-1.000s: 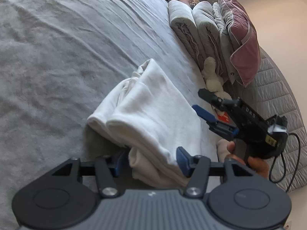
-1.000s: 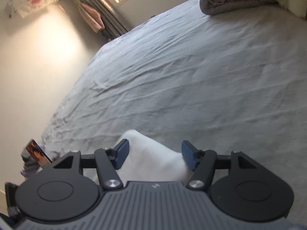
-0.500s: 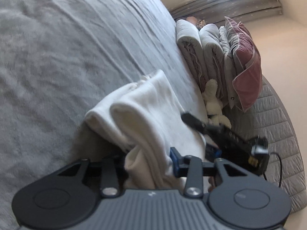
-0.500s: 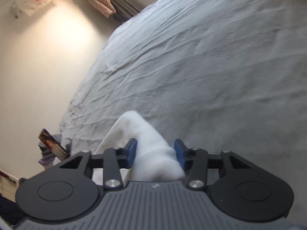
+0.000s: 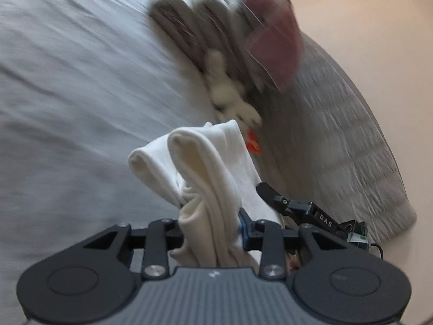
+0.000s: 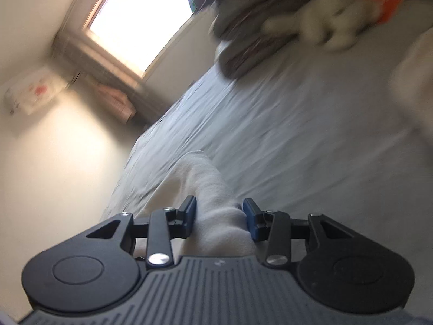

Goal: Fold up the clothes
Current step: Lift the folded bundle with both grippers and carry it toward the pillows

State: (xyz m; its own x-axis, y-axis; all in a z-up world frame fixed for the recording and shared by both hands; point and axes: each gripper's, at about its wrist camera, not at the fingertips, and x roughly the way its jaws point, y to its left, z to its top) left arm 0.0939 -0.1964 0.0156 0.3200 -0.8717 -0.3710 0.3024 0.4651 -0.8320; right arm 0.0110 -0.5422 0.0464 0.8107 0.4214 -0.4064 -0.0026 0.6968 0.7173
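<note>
Holding the white cloth (image 5: 211, 178) in both grippers, you had it up off the bed (image 5: 67, 94). Your left gripper (image 5: 209, 226) had just closed its jaws, and they pinched one end of the cloth, with thick folds bunched between the pads. Only the blue pad on the right side showed; the cloth hid the other one. From that grip the cloth stuck out in two fat rolled folds, side by side, with soft round ends.

Your right gripper (image 6: 219, 219) had just closed too. Its two blue pads pressed on a thick bunch of the cloth (image 6: 205, 189) from both sides. Past the pads, the cloth ran out in a hump above the bed (image 6: 311, 135).

In the left view, your right gripper (image 5: 303, 211) showed as a black tool just to the right of the cloth, close to it. A bit of your hand peeked out below it.

Both views were blurry. Behind the cloth, at the far edge of the bed, rolled quilts (image 5: 176, 19) stood in a row with a pink pillow (image 5: 273, 43) beside them. A white plush toy (image 5: 230, 94) lay by them, and something orange (image 5: 253, 145) showed just past the cloth's tip. A grey padded headboard (image 5: 338, 135) curved along the right. In the right view, a bright window (image 6: 140, 19) shone in the far wall.
</note>
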